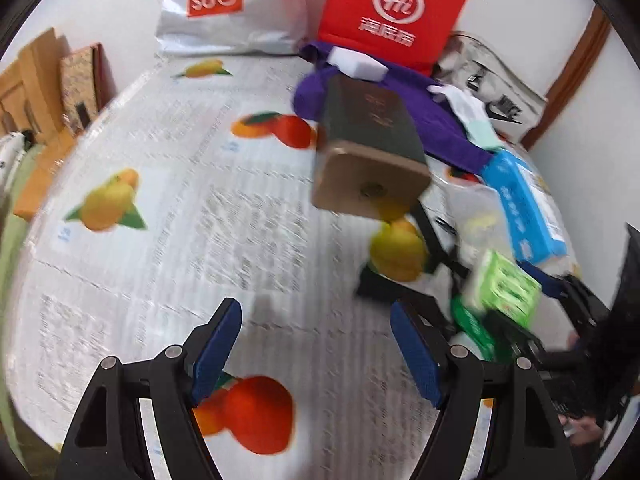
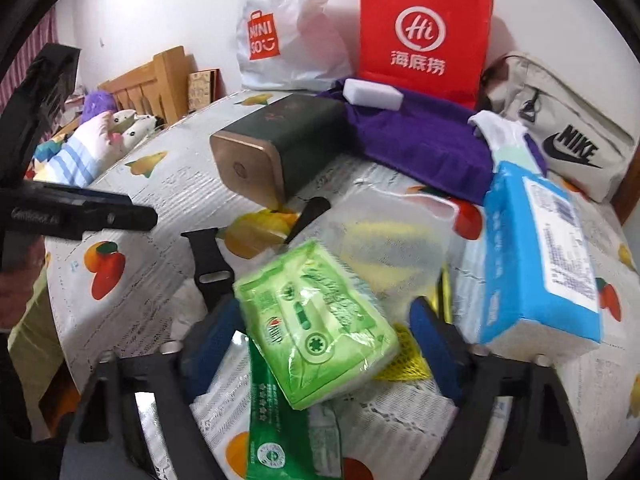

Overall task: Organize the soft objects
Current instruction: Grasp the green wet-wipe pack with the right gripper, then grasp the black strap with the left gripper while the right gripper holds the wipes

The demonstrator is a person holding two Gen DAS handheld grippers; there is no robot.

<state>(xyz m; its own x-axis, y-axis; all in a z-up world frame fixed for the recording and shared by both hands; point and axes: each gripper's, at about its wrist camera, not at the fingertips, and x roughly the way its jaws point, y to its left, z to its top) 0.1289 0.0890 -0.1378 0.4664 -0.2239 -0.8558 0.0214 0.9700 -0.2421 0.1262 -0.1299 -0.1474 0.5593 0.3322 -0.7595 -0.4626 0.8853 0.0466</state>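
A light green tissue pack lies tilted on a dark green wipes pack, between the blue pads of my right gripper. The jaws stand apart; yellow mesh shows in the gap by the right pad. A blue tissue pack lies just right of it, and a purple cloth with a white block on it lies behind. My left gripper hangs open over the fruit-print tablecloth with nothing between its fingers. The green pack shows at that view's right edge.
A dark green tin lies on its side mid-table. A clear plastic bag and a black strap lie near the packs. A red paper bag, a white shopping bag and a Nike pouch line the wall. Plush toys sit beyond the table's left edge.
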